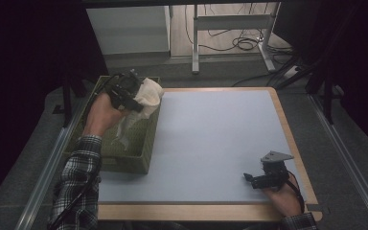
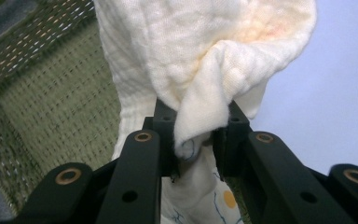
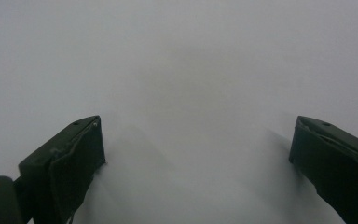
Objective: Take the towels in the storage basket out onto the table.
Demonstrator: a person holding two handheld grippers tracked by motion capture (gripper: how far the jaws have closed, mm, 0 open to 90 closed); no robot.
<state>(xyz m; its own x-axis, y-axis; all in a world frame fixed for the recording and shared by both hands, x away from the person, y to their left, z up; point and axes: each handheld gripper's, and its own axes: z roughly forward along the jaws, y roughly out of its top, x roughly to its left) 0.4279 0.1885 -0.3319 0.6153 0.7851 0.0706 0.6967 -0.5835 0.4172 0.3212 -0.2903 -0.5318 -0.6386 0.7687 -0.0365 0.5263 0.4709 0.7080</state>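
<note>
Two grippers are working over the desk [image 1: 211, 143]. Nearest, the right gripper [image 1: 249, 178] is resting low at the desk's near right corner, its jaws spread wide with nothing between them. Farther off on the left, the left gripper [image 1: 135, 103] is pinching a cream cloth [image 1: 146, 98] above the green basket [image 1: 146, 148], jaws closed on a fold while the rest is hanging down into the basket.

soft crinkled cloth [image 2: 186, 56], coarse woven basket [image 1: 146, 143], smooth matt table [image 1: 215, 143].
</note>
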